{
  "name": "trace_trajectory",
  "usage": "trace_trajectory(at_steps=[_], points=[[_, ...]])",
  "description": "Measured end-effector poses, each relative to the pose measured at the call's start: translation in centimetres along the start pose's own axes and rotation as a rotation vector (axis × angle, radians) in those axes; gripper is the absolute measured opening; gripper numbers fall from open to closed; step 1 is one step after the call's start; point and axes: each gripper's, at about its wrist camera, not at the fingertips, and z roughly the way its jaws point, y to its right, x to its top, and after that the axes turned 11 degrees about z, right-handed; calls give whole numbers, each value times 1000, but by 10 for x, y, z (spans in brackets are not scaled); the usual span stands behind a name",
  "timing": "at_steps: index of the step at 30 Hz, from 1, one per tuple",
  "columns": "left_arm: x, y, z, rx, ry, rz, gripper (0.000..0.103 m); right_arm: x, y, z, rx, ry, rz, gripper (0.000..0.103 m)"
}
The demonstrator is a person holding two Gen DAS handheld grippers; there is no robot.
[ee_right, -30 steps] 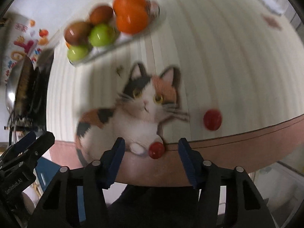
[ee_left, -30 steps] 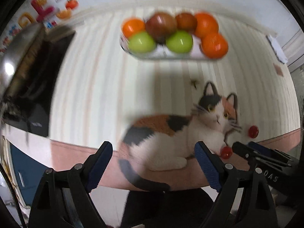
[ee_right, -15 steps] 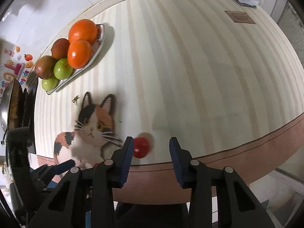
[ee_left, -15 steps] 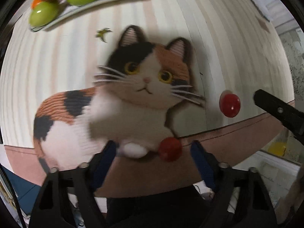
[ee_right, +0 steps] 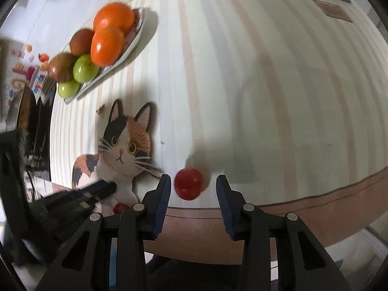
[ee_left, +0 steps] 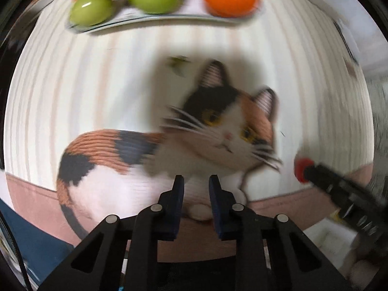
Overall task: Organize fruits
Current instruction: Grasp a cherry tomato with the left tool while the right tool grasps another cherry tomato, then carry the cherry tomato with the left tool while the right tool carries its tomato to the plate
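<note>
A small round red fruit [ee_right: 188, 186] lies on the striped table near its front edge, between the fingers of my right gripper [ee_right: 192, 184]. The pads stand a little apart from it, so the gripper is open. In the left wrist view the right gripper [ee_left: 306, 174] shows at the right with that red fruit [ee_left: 300, 168] at its tip. My left gripper [ee_left: 196, 184] points down over the paws of a calico cat picture [ee_left: 218, 133], its jaws drawn close with only the picture showing between them. A second small red fruit [ee_right: 120, 207] lies just beside the left gripper [ee_right: 106, 189].
A long white plate [ee_right: 139, 31] at the back left holds oranges [ee_right: 114, 20], green apples [ee_right: 84, 69] and brownish fruits [ee_right: 81, 41]. A pink band [ee_right: 315, 206] marks the table's front edge. A dark stove with a pan [ee_right: 24, 111] stands at the left. A small card [ee_right: 332, 9] lies far right.
My left gripper's jaws have closed from wide apart while it sank toward the cat's paws, and the second red fruit has left its view. My right gripper has closed in around its fruit.
</note>
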Motion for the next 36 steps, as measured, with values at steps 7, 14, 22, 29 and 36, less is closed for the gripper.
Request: trace_trajectory(at_steps=[7, 14, 22, 29, 36], points=[[-2, -33, -11, -148, -64, -79, 32, -6, -17, 15, -33, -6, -57, 30], [-15, -12, -6, -198, -171, 21, 47, -9, -27, 12, -33, 5, -76, 29], [-8, 12, 7, -112, -195, 127, 35, -9, -29, 6, -46, 22, -71, 30], [-1, 40, 3, -98, -166, 156, 24, -6, -22, 0, -48, 36, -53, 30], [39, 13, -54, -121, -24, 92, 24, 6, -29, -14, -7, 64, -53, 30]])
